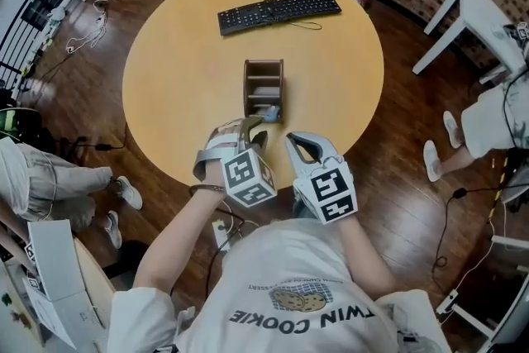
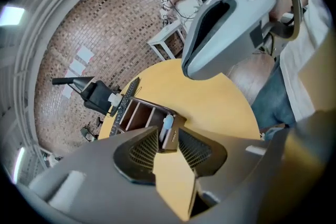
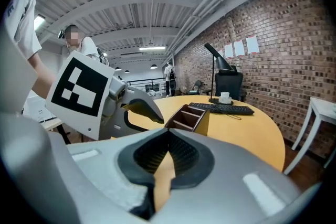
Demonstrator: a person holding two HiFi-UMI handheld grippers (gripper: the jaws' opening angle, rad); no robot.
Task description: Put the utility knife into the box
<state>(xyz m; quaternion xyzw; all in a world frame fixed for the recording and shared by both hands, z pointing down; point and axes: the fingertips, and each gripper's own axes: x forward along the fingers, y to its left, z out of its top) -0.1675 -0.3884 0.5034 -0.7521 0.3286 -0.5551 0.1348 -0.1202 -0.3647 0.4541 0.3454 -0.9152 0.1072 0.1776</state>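
Looking down through the head view, I see the utility knife (image 1: 269,112) sitting in the end compartment of the box (image 1: 248,87), the end at 6 o'clock, near the middle of the round bench (image 1: 173,70). The left gripper (image 1: 254,133) hovers just short of that end. The right gripper (image 1: 299,146) is beside it at 3 o'clock. A keyboard (image 1: 279,11) lies well apart at 12 o'clock.

In the left gripper view, the fingers (image 2: 144,149) stand wide apart and hold nothing. The knife's pale end shows beyond the gap, inside the box and untouched.

In the right gripper view, the fingers (image 3: 181,157) are closed together on nothing, with the box ahead at 12 o'clock.

I judge the job all but done. The risk is in backing away: a spread left finger could snag the box's near wall or the knife's raised end, dragging the box or tipping the knife out.
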